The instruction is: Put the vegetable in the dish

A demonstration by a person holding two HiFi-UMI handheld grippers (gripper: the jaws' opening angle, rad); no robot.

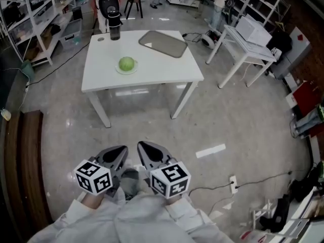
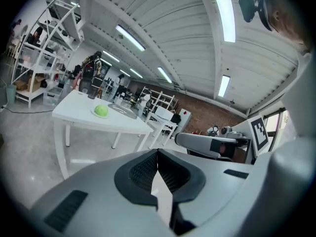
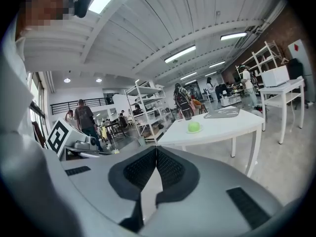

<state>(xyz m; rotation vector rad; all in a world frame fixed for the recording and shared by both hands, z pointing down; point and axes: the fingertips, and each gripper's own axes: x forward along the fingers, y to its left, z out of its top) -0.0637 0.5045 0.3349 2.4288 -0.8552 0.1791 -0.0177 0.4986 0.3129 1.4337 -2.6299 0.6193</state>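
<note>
A round green vegetable [image 1: 126, 63] lies on a small pale dish [image 1: 132, 70] in the middle of a white table [image 1: 152, 75], far ahead of me. Both grippers are held low and close to my body, well short of the table. The left gripper [image 1: 123, 150] is shut with nothing in it, and its pads meet in the left gripper view [image 2: 158, 154]. The right gripper [image 1: 141, 147] is shut and empty too, jaws together [image 3: 156, 152]. The vegetable shows small and distant in both gripper views [image 2: 101, 110] [image 3: 194, 126].
A grey tray [image 1: 163, 43] and a black bottle [image 1: 114, 26] stand at the table's far side. A second white table [image 1: 248, 49] is at the right, shelving [image 1: 35, 19] at the left, a dark wooden bench [image 1: 23, 161] near my left, cables on the floor [image 1: 238, 184].
</note>
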